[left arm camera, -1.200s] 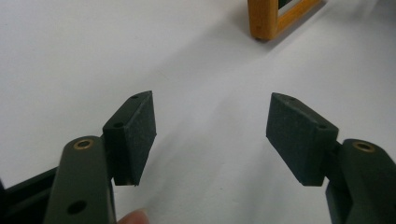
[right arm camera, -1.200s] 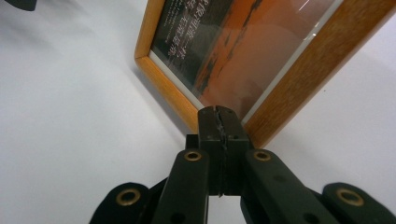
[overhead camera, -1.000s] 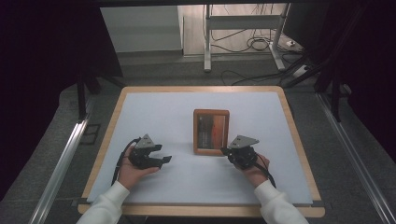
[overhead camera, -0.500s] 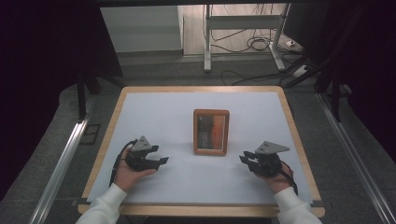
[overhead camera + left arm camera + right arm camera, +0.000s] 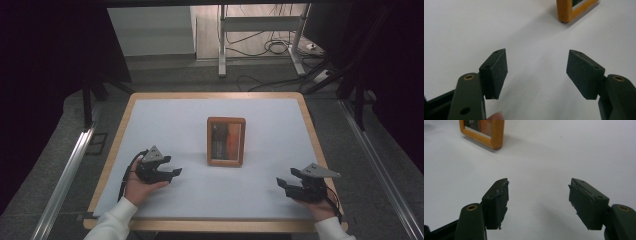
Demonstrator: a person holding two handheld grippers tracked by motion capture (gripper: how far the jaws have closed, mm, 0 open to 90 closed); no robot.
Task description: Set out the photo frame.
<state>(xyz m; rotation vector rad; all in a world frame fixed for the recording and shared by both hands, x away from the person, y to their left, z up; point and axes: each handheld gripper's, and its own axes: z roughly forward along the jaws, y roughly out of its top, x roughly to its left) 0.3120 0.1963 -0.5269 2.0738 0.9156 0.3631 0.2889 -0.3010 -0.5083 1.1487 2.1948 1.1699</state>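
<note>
Our left gripper (image 5: pixel 172 173) rests near the table's (image 5: pixel 165 117) left front, jaws apart with nothing between them. The wooden picture frame (image 5: pixel 226 141) lies flat at the table's centre, well apart from both grippers. Our right gripper (image 5: pixel 280 183), near the right front corner, has just been opening; its jaws stand apart, empty.

In the left gripper view the wooden frame (image 5: pixel 574 11) is cut off by the top edge, leaving one corner. The right gripper view also crops it at the top, and the picture inside it is too blurred to read. From the high view that picture is too small to make out, and the person's sleeves (image 5: pixel 112 222) run off the bottom edge.
</note>
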